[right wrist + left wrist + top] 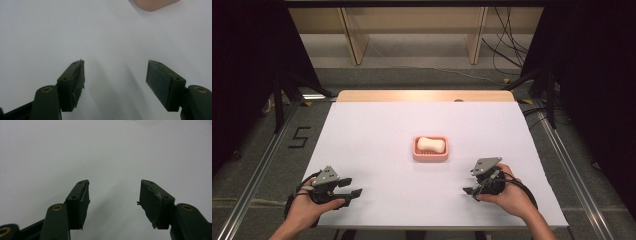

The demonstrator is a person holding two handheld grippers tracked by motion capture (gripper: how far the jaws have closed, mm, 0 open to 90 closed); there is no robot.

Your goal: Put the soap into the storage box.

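A pink soap dish [430, 155] sits near the middle of the white table, and a pale bar of soap [430, 144] lies in it. A corner of the same pink dish [155, 4] shows at the top of the right gripper view. My left gripper [353, 187] rests at the table's front left, held in a hand, with its jaws open over bare white surface [113, 192]. My right gripper [471, 181] is at the front right, below and right of the dish, also open with nothing between its jaws [115, 72].
The white sheet [377, 130] covers the table, with a strip of wood [424, 95] showing at the far edge. Dark curtains, metal rails and loose cables stand around the table on the floor.
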